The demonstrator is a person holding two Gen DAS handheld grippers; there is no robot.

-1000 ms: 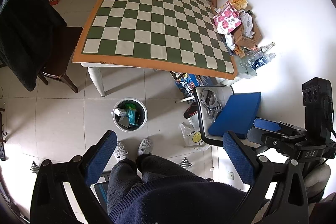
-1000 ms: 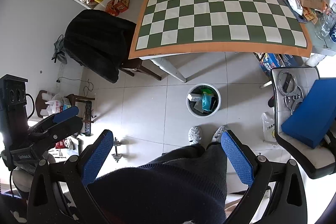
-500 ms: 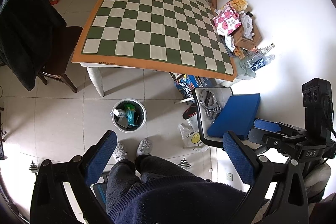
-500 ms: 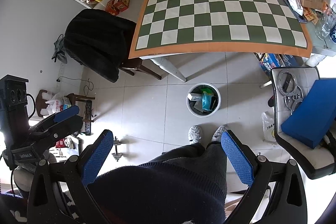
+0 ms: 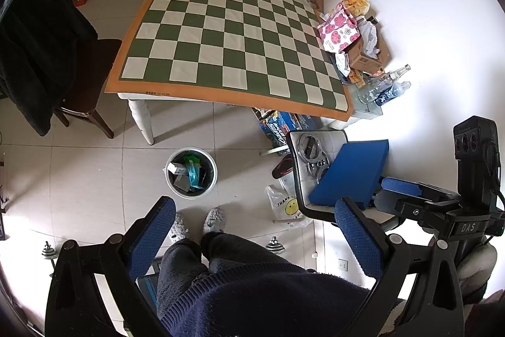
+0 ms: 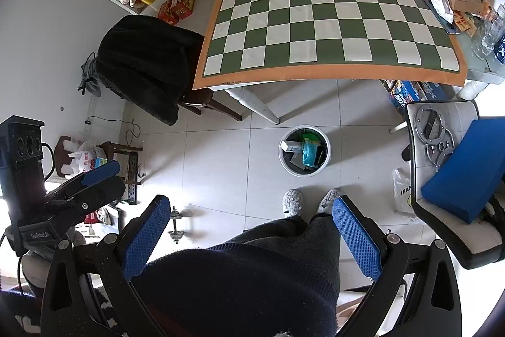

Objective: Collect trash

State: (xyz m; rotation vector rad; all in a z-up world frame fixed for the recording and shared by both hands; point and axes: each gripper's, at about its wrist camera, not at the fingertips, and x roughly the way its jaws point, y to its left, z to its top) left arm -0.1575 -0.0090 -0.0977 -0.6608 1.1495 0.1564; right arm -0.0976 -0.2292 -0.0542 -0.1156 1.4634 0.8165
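Over the last second almost nothing has shifted: the checkered table [image 5: 233, 43] sits bare of litter and the trash bin [image 5: 191, 172] on the floor by the person's feet already holds wrappers, so collecting looks done or paused. The chair [image 6: 442, 210] with its blue pad [image 5: 353, 172] crowds the right, clutter [image 5: 356, 37] lines the table's far edge. Left hand-held gripper [image 5: 252, 236] and right hand-held gripper [image 6: 249, 236] both hang spread and empty.

Tiled floor [image 5: 94, 179], trash bin [image 5: 191, 172], checkered table [image 5: 227, 40]
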